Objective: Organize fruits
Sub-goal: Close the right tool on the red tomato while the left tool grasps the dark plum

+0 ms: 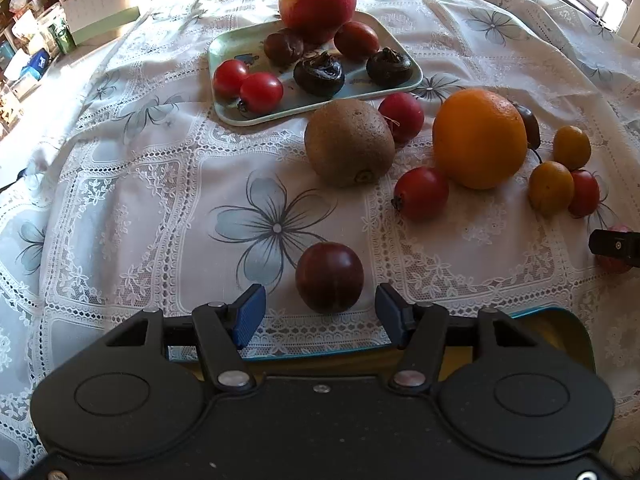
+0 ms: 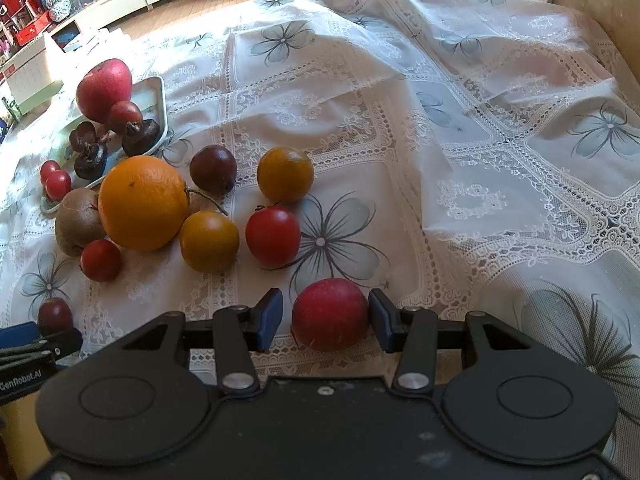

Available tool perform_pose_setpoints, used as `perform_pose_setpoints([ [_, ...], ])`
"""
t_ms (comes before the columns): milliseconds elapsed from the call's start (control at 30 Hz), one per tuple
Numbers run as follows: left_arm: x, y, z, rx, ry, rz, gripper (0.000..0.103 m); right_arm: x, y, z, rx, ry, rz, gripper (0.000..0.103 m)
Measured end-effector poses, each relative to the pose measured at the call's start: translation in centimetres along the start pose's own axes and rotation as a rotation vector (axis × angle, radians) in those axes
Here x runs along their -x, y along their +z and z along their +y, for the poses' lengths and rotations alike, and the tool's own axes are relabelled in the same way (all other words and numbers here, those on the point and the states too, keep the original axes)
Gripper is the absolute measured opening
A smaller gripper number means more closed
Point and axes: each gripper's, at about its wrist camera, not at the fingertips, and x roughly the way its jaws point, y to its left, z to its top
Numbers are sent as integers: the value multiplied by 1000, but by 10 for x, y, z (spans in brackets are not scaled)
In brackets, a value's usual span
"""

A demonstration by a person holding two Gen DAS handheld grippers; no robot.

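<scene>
Fruits mostly loose mid-tablecloth (image 2: 400, 128). My left gripper (image 1: 320, 306) gapes around a dark plum (image 1: 329, 277), no contact. Only right view shows my right gripper (image 2: 325, 320) half-open, one pad touching a red fruit (image 2: 329, 314). Left view shows tray (image 1: 224, 114) fully.

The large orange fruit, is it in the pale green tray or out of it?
Out. The large orange fruit lies on the white lace tablecloth, nearer the camera than the pale green tray and apart from its rim.

Both wrist views look steeply down, close over the tablecloth (image 1: 120, 200), sharing the orange (image 2: 143, 203).
</scene>
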Motion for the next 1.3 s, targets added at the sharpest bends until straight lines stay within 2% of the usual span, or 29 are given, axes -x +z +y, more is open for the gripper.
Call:
perform_pose_setpoints([
  [533,6,-1,-3,-22,-1,-17,62,0,-1,-1,2,5,-5,48],
  [667,10,0,-4,-11,-29,-29,56,6,-3,-4,-4,20,-31,42],
  [700,11,0,-6,-15,-30,-37,43,7,-4,-5,-7,25,-37,42],
  [767,14,0,-7,-18,-16,-62,42,9,-4,-5,-9,34,-45,42],
  [933,13,8,5,47,-58,-54,42,11,-5,-7,-12,47,-54,42],
  [1067,14,10,8,56,-44,-89,42,14,-5,-8,-26,75,-70,42],
  [1133,11,12,7,52,-17,-102,49,17,-4,-10,-36,100,-74,42],
  [1167,8,14,7,51,-9,-91,53,17,-4,-11,-44,108,-74,42],
  [1300,-11,17,8,67,-24,-26,54,13,-2,-13,-67,112,-45,42],
])
